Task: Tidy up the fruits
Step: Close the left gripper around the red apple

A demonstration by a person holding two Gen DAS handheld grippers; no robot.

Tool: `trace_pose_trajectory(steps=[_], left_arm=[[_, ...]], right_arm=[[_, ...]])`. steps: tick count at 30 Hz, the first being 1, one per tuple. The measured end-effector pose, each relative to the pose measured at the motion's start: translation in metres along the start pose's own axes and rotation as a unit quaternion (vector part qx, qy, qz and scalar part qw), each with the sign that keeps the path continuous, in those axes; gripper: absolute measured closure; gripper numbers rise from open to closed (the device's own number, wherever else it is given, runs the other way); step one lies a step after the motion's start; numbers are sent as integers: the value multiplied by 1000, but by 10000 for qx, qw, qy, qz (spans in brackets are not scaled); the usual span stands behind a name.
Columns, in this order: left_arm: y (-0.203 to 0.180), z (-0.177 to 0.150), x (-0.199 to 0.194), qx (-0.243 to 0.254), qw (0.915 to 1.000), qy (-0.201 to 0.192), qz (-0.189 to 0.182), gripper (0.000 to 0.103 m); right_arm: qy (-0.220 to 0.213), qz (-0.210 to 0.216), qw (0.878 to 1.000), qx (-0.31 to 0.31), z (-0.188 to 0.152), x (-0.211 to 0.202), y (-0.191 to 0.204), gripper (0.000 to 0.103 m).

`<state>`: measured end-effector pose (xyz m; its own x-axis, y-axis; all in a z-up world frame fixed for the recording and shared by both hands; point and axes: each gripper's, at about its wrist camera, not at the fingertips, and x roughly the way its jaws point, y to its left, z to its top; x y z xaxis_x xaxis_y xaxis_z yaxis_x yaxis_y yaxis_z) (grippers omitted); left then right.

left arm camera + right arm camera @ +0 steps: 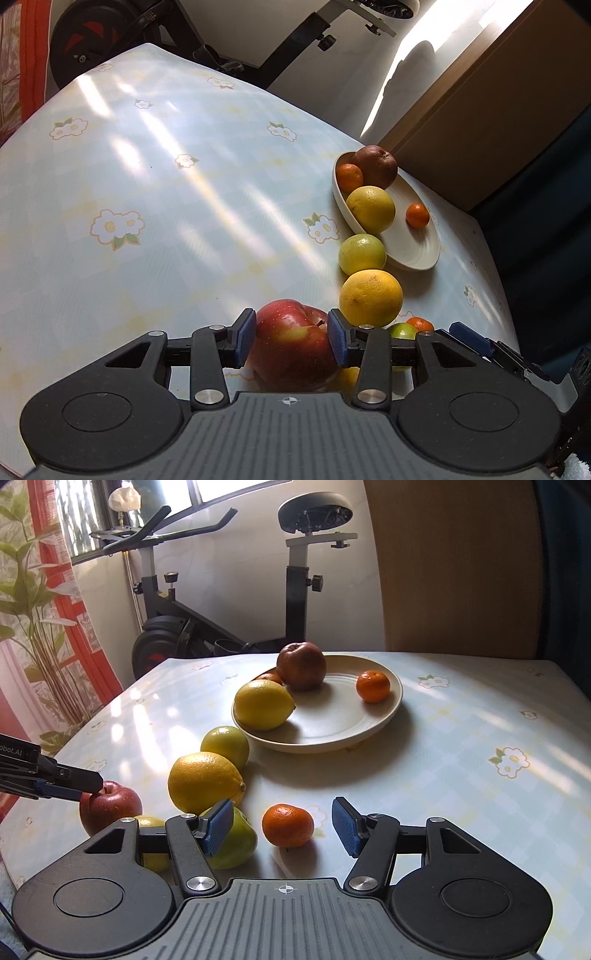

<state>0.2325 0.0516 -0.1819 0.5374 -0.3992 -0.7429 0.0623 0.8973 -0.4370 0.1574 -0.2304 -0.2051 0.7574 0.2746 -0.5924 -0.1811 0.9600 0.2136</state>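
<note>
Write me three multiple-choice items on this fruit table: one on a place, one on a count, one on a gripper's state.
1. Where does the dark red apple sit?
A. On the plate
B. Between a gripper's pads
C. On the bike seat

2. How many mandarins lie on the plate?
A. None
B. Two
C. Five

3. What state is the right gripper in?
A. Shut on a fruit
B. Shut with nothing in it
C. Open, holding nothing

Key:
1. A, since it rests at the plate's far side.
2. B, since one lies beside the dark red apple and one lies alone.
3. C, since its jaws stand wide apart and grip nothing.
</note>
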Motion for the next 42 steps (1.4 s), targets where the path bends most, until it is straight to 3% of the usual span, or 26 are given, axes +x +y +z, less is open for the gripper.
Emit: trace_pose_trajectory(steps=[10, 14, 21, 28, 35, 42], left_arm=[[15, -10, -13, -107, 9999, -55, -55, 58], [22, -13, -14, -131, 9998, -61, -125, 52], [30, -14, -16, -114, 9995, -17, -284, 51], [40, -10, -11, -328, 9980, 141, -523, 51], [43, -8, -8, -374, 9970, 182, -646, 51], [51, -9, -10, -454, 9968, 127, -641, 50]], right_arm=[[126, 609, 9966, -537, 17, 3, 42, 47], [272, 862, 9907, -1018, 18, 7, 67, 47], [492, 1203, 9780, -1632, 12, 11, 103, 46], [635, 1341, 9648, -2171, 2, 16, 130, 39], [552, 1270, 9555, -2604, 6, 19, 144, 40], [771, 1390, 9445, -2875, 10, 31, 152, 40]])
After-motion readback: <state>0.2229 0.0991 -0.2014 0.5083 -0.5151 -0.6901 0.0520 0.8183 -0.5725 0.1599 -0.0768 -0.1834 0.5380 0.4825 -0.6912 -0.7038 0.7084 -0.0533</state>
